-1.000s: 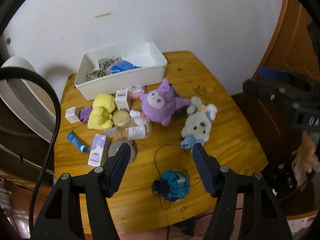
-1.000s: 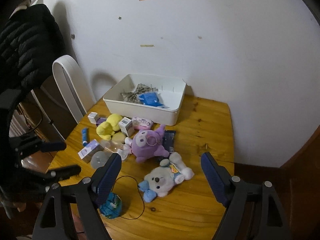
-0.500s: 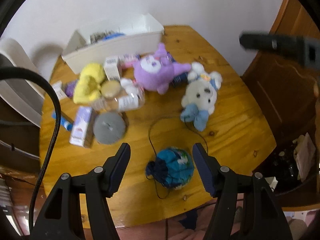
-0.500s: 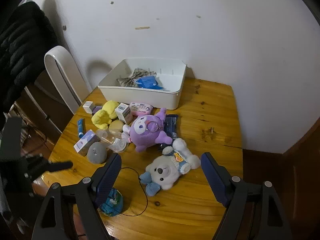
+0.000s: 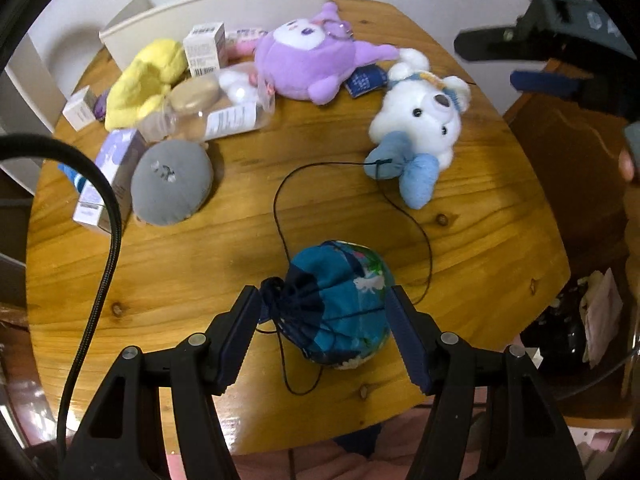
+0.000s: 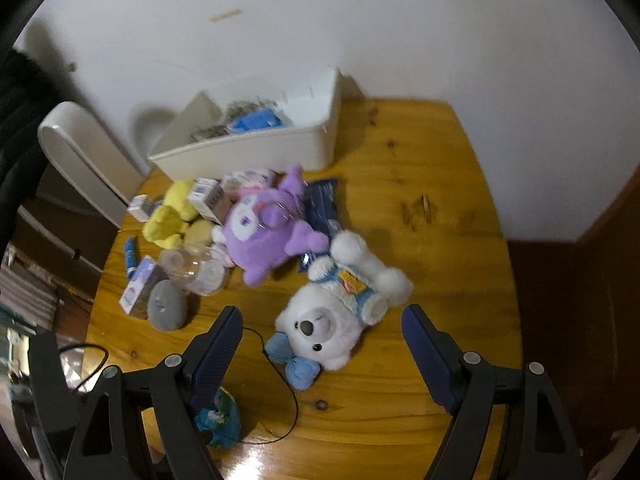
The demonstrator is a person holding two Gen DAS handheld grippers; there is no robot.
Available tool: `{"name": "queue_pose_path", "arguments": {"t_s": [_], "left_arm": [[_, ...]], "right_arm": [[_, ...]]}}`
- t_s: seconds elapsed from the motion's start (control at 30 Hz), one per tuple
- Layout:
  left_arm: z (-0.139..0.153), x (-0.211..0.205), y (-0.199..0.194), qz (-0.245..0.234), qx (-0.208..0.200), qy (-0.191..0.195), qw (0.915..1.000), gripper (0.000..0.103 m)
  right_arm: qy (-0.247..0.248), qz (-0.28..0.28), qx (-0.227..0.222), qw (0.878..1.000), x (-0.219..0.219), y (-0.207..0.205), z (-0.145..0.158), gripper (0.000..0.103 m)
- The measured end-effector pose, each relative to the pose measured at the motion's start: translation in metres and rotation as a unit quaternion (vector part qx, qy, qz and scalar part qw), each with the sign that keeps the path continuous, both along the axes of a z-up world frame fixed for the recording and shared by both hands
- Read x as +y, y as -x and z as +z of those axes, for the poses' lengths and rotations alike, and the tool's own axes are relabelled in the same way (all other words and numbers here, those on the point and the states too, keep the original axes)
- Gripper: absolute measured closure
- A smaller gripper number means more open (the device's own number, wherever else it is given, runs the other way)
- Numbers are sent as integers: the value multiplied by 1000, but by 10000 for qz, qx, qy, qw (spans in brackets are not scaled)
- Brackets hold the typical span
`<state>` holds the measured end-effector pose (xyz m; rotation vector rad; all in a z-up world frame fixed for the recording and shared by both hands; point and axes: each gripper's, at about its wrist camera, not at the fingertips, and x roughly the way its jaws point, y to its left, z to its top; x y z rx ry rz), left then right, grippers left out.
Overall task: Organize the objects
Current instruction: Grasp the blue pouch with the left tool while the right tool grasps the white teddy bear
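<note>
While the clutter is waiting, we are straddling the drawstring pouch [image 5: 340,304] at the near edge of the wooden table [image 5: 200,248].

We are holding the left gripper [image 5: 322,314] spread, its pads flanking the pouch, apparently not yet pinching; it looks soft and light, so we judge the plump body a better hold than its loose cord [image 5: 280,200]. We are hanging the right gripper [image 6: 320,344] parted and empty over the white teddy bear [image 6: 332,320], with the white bin [image 6: 256,152] standing by the wall.
</note>
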<state>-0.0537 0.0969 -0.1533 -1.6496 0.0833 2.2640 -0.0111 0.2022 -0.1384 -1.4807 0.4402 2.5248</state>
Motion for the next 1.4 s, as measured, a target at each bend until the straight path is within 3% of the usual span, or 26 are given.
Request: {"name": "queue_pose_path", "arguments": {"t_s": [0.2, 0.33, 0.63, 0.73, 0.87, 1.03, 1.2, 1.4], "left_arm": [[-9, 5, 6, -7, -28, -77, 10000, 34], [-14, 10, 6, -92, 37, 33, 9999, 27], [-18, 23, -1, -380, 241, 279, 9986, 23], [-20, 20, -1, -368, 221, 173, 9989, 23], [-25, 15, 2, -362, 72, 10, 9993, 21], [-30, 14, 4, -444, -44, -91, 9990, 20], [-31, 31, -6, -889, 262, 345, 9951, 27], [-29, 29, -8, -942, 243, 226, 9950, 36]], "right_arm": [[216, -391, -392, 9982, 8, 12, -38, 21], [366, -592, -671, 9953, 13, 19, -62, 21], [517, -689, -936, 9919, 8, 28, -79, 21], [636, -692, -1061, 9899, 6, 29, -87, 24], [714, -666, -1174, 9883, -2, 30, -96, 46], [563, -765, -1042, 9900, -9, 24, -96, 48], [504, -788, -970, 9909, -12, 20, -95, 48], [438, -779, -928, 9917, -16, 15, -92, 50]]}}
